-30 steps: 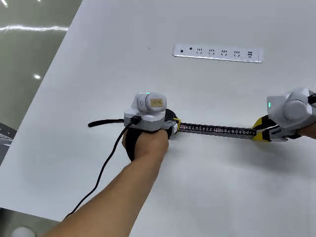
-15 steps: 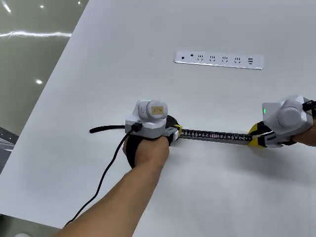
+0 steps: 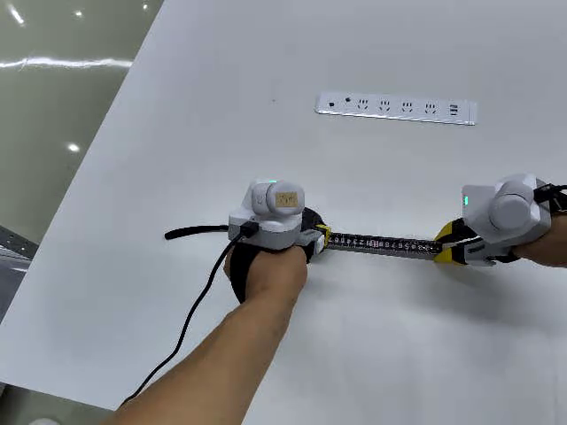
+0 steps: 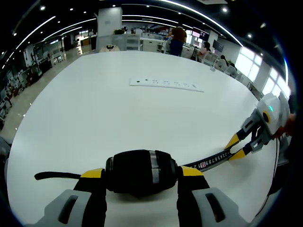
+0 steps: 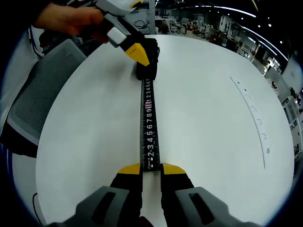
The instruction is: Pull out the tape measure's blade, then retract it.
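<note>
Tape measure (image 4: 141, 163) sits on the white worktop (image 3: 266, 133), near the front edge, left of centre in the head view. Left hand-held gripper (image 4: 142, 173) (image 3: 316, 237) has its jaws closed in on the black body, one yellow-tipped jaw on each side, gripping it. Black strap (image 3: 190, 232) trails from the body to the left, flat on the worktop. Blade (image 3: 381, 244) (image 5: 149, 127) is out, running straight to the right just above or on the worktop, black with white numbers. Right hand-held gripper (image 5: 150, 169) (image 3: 447, 246) is pinched nearly closed on the blade's free end, by the lowest numbers; the end hook is hidden between the jaws. The two hand-held grippers are well apart, with the blade spanning the gap between them. White power strip (image 3: 396, 107) lies farther back on the worktop, apart from everything. Black cable (image 3: 190, 310) runs from the left hand-held gripper toward the near edge, beside the person's forearm.
</note>
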